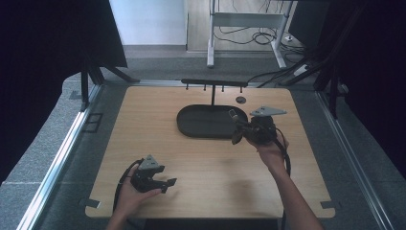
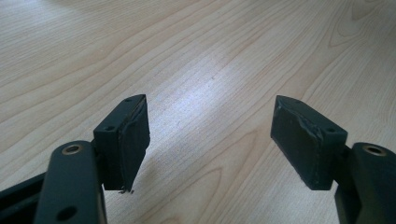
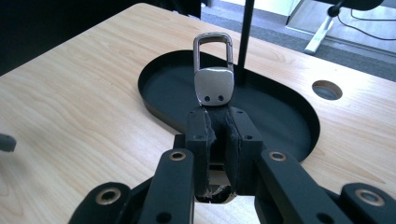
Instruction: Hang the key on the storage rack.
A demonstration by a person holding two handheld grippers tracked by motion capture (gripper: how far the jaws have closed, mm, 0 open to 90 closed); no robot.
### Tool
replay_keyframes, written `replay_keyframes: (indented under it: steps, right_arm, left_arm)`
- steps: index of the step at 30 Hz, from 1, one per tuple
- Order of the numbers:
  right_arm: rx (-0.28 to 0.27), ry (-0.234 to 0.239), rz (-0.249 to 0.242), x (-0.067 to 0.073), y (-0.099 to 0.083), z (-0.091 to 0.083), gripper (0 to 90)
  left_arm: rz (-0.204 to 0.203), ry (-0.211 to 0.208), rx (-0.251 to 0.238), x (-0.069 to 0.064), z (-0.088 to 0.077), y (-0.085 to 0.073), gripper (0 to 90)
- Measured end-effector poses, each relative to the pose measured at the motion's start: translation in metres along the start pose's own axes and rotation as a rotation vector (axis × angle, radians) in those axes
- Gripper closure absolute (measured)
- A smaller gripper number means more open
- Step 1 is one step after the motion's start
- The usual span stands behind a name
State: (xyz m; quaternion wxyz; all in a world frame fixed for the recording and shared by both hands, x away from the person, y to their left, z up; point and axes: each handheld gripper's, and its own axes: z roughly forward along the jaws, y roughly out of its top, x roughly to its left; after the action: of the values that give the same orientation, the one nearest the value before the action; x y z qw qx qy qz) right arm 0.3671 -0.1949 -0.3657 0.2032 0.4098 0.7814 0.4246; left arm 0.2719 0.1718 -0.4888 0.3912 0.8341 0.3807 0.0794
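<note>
The right hand-held gripper (image 3: 219, 140) is clamped on the strap of a metal key clip (image 3: 213, 77), held above the black tray (image 3: 159, 91) of the hook stand (image 1: 213, 83). The left hand-held gripper (image 2: 210, 140) rests wide open and empty on the table (image 2: 196, 60). Risk: with so little strap pinched, the clip may twist and miss a hook.

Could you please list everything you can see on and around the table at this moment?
Keyring clip: one, silver metal, clamped upright in the right gripper, over the tray's near edge.
Tray: one, black, oval, far middle of the table.
Hook stand: one, black, post rising from the tray with a crossbar of small hooks.
Table: one, light wood, with a round hole near its far edge.
White desk frame: one, on the floor beyond the table, cables beside it.
Left gripper: one, black, jaws open above bare wood, near left.
Right gripper: one, black, jaws shut on the clip, at the tray's right end.
</note>
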Motion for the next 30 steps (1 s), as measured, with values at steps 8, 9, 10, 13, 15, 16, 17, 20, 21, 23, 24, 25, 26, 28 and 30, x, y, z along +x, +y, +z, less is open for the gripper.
replay_keyframes:
  steps: [8, 9, 10, 13, 15, 16, 17, 20, 21, 23, 24, 25, 26, 28, 30]
  right_arm:
    - [-0.011, -0.021, 0.022, -0.008, 0.002, 0.005, 80.7]
    - [-0.011, -0.021, 0.022, -0.008, 0.002, 0.005, 80.7]
    - [-0.013, -0.023, 0.026, -0.009, 0.002, 0.005, 80.7]
    - [-0.017, -0.034, 0.031, -0.012, 0.003, 0.008, 80.7]
    - [-0.017, -0.04, 0.037, -0.014, 0.004, 0.009, 80.7]
    - [-0.017, -0.044, 0.039, -0.015, 0.004, 0.01, 80.7]
    - [-0.018, -0.048, 0.043, -0.016, 0.003, 0.01, 80.8]
    - [-0.021, -0.057, 0.055, -0.021, 0.004, 0.012, 80.7]
    - [-0.022, -0.065, 0.059, -0.023, 0.004, 0.014, 80.7]
    - [-0.02, -0.069, 0.064, -0.024, 0.004, 0.014, 80.7]
    - [-0.019, -0.073, 0.066, -0.026, 0.005, 0.015, 80.7]
    - [-0.017, -0.076, 0.07, -0.027, 0.005, 0.015, 80.7]
    - [-0.02, -0.08, 0.077, -0.029, 0.006, 0.016, 80.7]
    - [-0.02, -0.082, 0.077, -0.03, 0.007, 0.016, 80.7]
    - [-0.021, -0.087, 0.079, -0.031, 0.008, 0.018, 80.7]
  left_arm:
    - [-0.002, -0.001, -0.001, 0.0, 0.0, 0.0, 28.9]
    - [-0.001, -0.001, -0.001, 0.0, 0.0, 0.0, 28.9]
    - [-0.002, -0.001, -0.002, 0.0, 0.0, 0.0, 28.9]
    - [-0.002, -0.001, -0.003, 0.0, 0.0, 0.0, 28.9]
    - [-0.002, -0.001, -0.003, 0.0, 0.0, 0.0, 28.9]
    - [-0.001, -0.002, -0.002, 0.0, 0.0, 0.0, 28.9]
    - [0.0, -0.002, 0.0, 0.0, 0.0, 0.0, 28.9]
    - [-0.003, -0.002, 0.002, 0.0, 0.001, 0.0, 28.9]
    - [-0.003, -0.003, 0.002, 0.0, 0.001, 0.0, 28.9]
    - [-0.002, -0.004, 0.003, 0.0, 0.001, 0.0, 28.9]
    - [-0.002, -0.004, 0.003, 0.0, 0.001, 0.0, 28.9]
    - [-0.002, -0.003, 0.003, 0.0, 0.001, 0.0, 28.9]
    - [-0.003, -0.003, 0.003, 0.0, 0.001, 0.0, 28.9]
    - [-0.003, -0.003, 0.002, 0.0, 0.001, 0.0, 28.9]
    - [-0.001, -0.003, 0.002, 0.0, 0.001, 0.0, 28.9]
